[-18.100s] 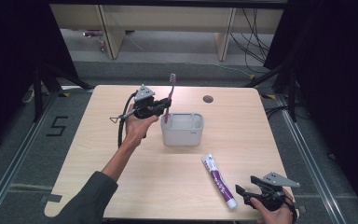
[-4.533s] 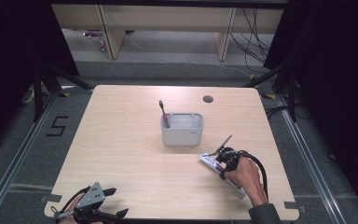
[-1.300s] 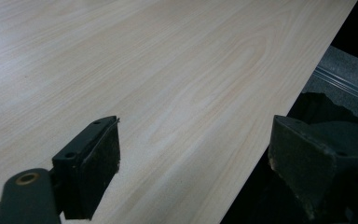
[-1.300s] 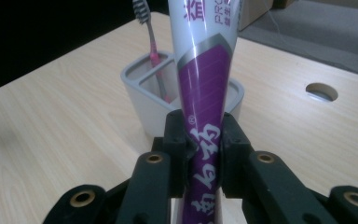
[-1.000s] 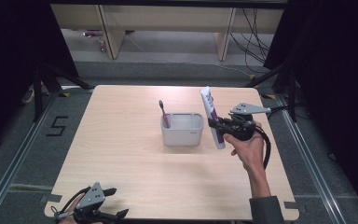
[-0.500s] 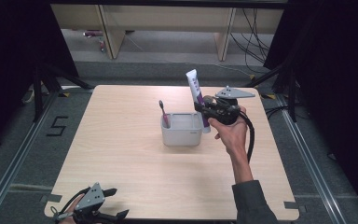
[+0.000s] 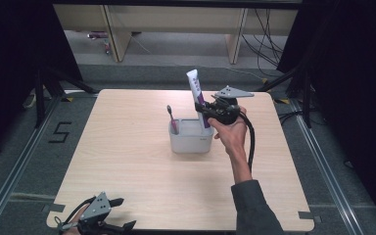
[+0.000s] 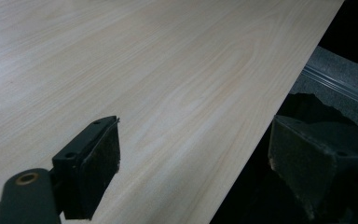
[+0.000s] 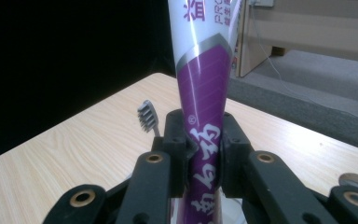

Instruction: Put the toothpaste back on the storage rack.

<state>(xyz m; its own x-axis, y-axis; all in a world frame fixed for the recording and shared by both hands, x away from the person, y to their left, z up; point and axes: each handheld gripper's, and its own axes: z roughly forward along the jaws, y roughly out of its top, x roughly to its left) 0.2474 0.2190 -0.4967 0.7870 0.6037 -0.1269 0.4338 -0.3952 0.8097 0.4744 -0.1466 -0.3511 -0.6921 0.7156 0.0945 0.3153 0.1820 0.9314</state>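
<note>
Toothpaste tube [image 7: 196,95] stands upright, pinched between the right gripper's [image 7: 206,111] jaws above the grey holder [image 7: 191,139] at bench centre; toothbrush [image 7: 171,119] inside at nine o'clock; left gripper [image 7: 120,215], jaws open, rests at seven o'clock

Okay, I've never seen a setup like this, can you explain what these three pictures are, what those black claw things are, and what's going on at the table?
A person stands at a wooden table with a hand-held two-jaw gripper in each hand. One picture looks down from above; the other two come from small cameras riding on each gripper, looking along its black jaws. On the table sits a grey holder with a toothbrush standing in it. The right gripper is clamped on a purple-and-white toothpaste tube, held upright over the holder. The left gripper rests open at the table's near edge, holding nothing.
</note>
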